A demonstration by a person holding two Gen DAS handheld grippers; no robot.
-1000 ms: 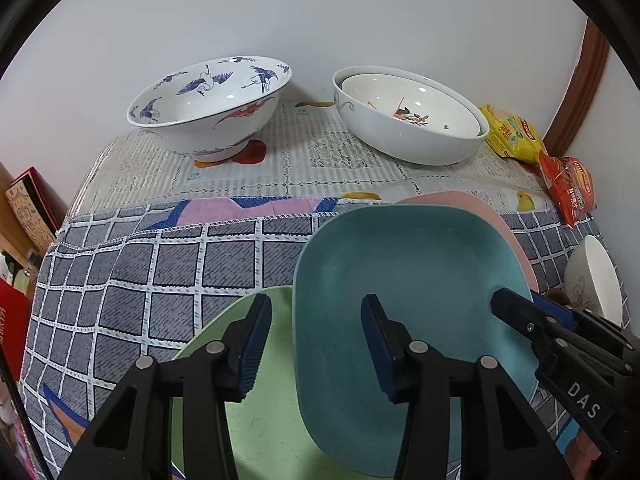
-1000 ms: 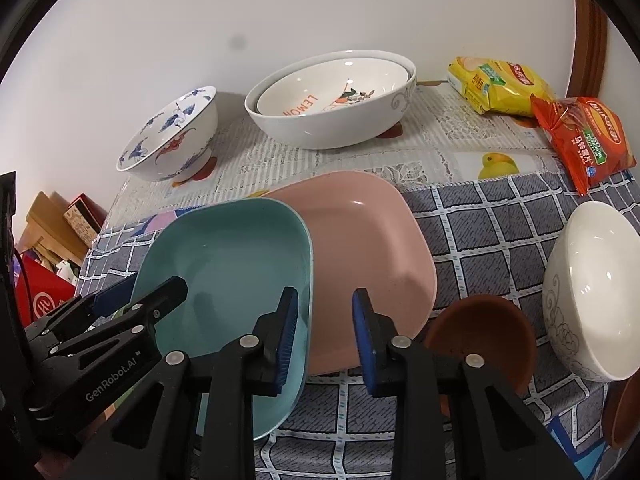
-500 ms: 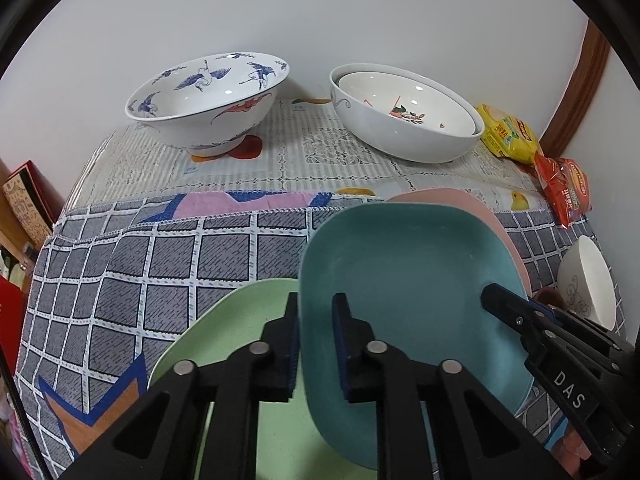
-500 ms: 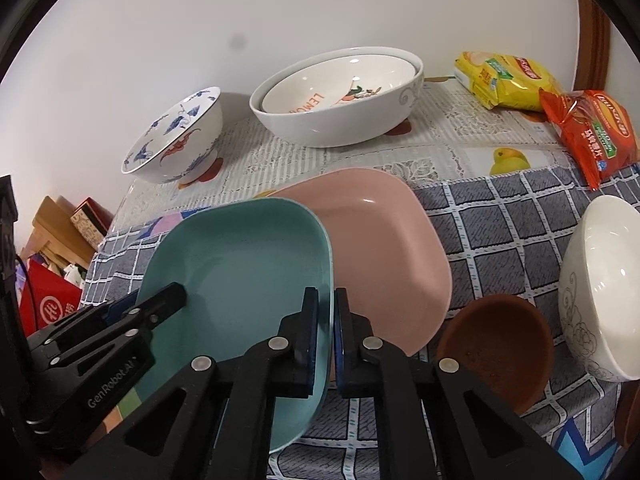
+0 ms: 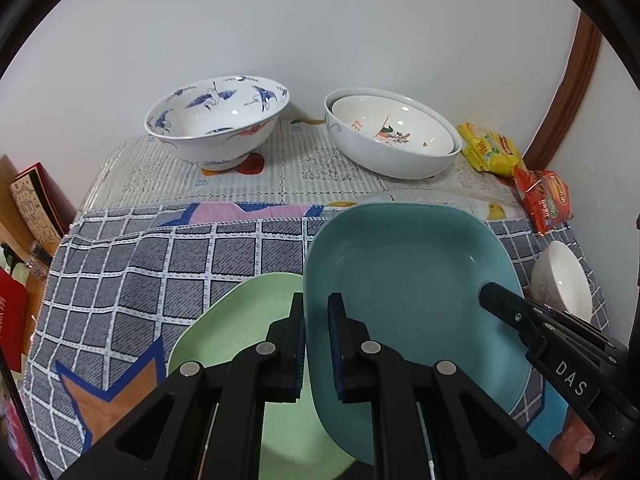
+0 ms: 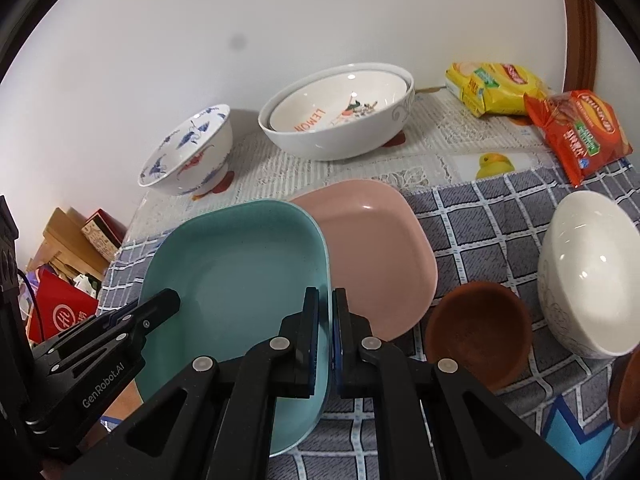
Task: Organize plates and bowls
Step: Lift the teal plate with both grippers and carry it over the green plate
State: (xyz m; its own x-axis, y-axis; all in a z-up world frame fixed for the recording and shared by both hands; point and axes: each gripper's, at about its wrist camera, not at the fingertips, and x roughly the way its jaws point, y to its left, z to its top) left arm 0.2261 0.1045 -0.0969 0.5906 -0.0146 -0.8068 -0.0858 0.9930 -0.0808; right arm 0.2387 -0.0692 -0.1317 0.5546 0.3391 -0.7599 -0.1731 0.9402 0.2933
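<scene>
The teal plate (image 5: 408, 280) is clamped at two opposite edges: the left tool (image 5: 316, 344) is clenched on its left rim, one pad inside and one outside, and the right tool (image 6: 326, 332) is clenched on its right rim in the same way. The plate tilts, its left edge overlapping the green plate (image 5: 240, 332) and its right edge overlapping the pink plate (image 6: 380, 256), which both lie on the checked cloth of the table (image 5: 140, 272). To the left of the green plate the cloth is bare up to the table's left edge. At the back, near the wall, stand a blue-patterned bowl (image 5: 218, 128) and two nested white bowls (image 5: 392, 136), well apart from the plates. On the right the room is tighter: a brown bowl (image 6: 480, 332) sits just beside the pink plate, a white bowl (image 6: 588, 272) next to it, and snack packets (image 6: 576, 132) lie at the far corner.
</scene>
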